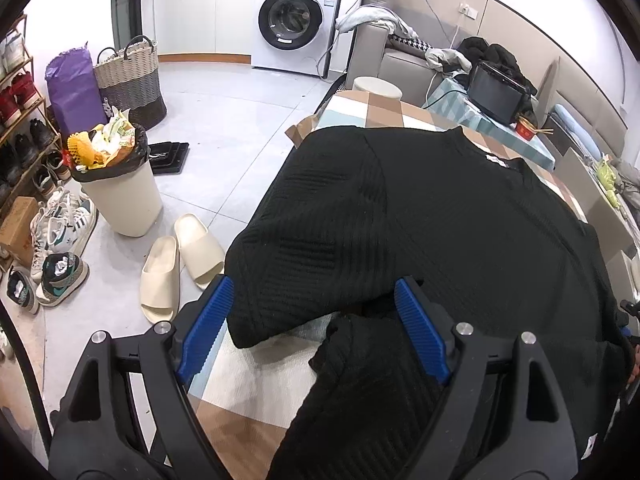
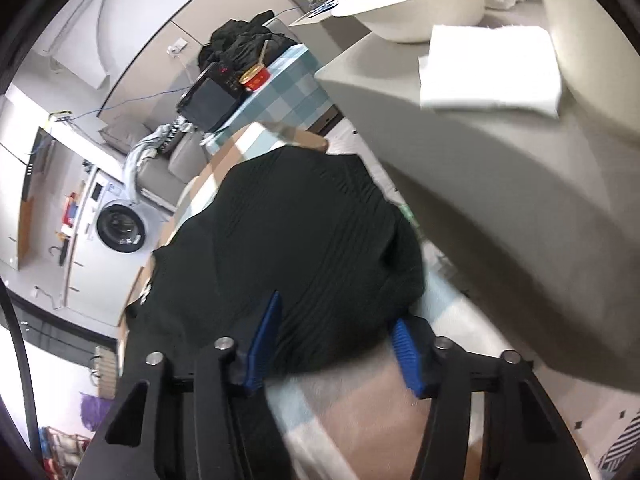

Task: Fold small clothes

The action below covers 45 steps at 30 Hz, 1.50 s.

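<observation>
The black ribbed sweater (image 1: 460, 220) lies spread over the checked tablecloth (image 1: 248, 384). The left gripper (image 1: 312, 300) stands apart around its folded sleeve edge at six o'clock. The right gripper (image 2: 334, 320) straddles the hem, seemingly not yet pinching; blur hides contact.

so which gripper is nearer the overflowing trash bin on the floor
Left. The left gripper is at the table edge beside the floor where the trash bin stands. The right gripper works the black sweater's other side.
</observation>
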Motion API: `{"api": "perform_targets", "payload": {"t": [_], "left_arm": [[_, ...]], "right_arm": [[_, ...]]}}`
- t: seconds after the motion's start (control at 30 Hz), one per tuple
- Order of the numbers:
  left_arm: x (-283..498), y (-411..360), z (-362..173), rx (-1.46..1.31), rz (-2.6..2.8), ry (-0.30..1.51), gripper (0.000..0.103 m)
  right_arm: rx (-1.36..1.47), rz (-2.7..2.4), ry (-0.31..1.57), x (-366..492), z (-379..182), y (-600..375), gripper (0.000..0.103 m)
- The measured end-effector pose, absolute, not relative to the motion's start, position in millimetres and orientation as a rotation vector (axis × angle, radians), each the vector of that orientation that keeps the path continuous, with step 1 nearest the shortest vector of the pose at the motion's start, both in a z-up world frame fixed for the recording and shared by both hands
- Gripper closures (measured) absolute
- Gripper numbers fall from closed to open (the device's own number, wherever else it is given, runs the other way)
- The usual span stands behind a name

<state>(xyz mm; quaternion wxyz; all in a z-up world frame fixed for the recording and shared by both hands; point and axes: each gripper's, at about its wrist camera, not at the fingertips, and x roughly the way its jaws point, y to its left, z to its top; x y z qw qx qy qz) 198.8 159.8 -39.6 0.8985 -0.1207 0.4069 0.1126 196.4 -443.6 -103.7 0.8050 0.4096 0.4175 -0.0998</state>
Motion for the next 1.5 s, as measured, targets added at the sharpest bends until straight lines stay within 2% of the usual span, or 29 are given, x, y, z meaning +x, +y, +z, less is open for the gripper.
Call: {"api": "perform_targets", "payload": {"t": [0.07,0.1,0.13,0.17,0.2,0.4,0.53,0.63,0.7,0.83,1.03,1.17,1.5], "left_arm": [[199,159,-39,-0.253,0.228,0.837,0.022],[200,159,-40,-0.254,0.226,0.838,0.022],[201,159,-40,-0.256,0.224,0.840,0.022],[201,159,-40,-0.258,0.225,0.842,0.022],[202,160,-40,-0.261,0.224,0.844,0.022],[200,165,-36,-0.280,0.226,0.821,0.022],[196,165,-31,-0.278,0.224,0.803,0.022],[192,166,-27,-0.272,0.237,0.798,0.022],[188,169,-25,-0.281,0.251,0.791,0.022],[175,183,-21,-0.317,0.273,0.780,0.022],[158,207,-24,-0.351,0.321,0.787,0.022],[152,227,-36,-0.435,0.328,0.824,0.022],[162,252,-85,-0.637,0.267,0.924,0.022]], "right_arm": [[0.840,-0.240,0.900,207,-106,-449,0.060],[0.833,-0.251,0.906,210,-106,-452,0.069],[0.818,-0.258,0.915,215,-107,-453,0.086],[0.793,-0.269,0.927,218,-108,-454,0.094],[0.775,-0.275,0.926,219,-106,-454,0.096],[0.564,-0.169,0.807,236,-42,-422,0.096],[0.435,0.105,0.709,262,15,-359,0.096],[0.364,0.327,0.715,273,31,-299,0.096],[0.337,0.484,0.780,277,24,-257,0.096],[0.264,0.617,0.947,279,-13,-206,0.078],[0.305,0.475,1.001,272,-47,-236,0.077],[0.278,0.435,1.118,273,-74,-229,0.077],[0.333,0.440,1.040,244,-57,-238,0.067]]}}
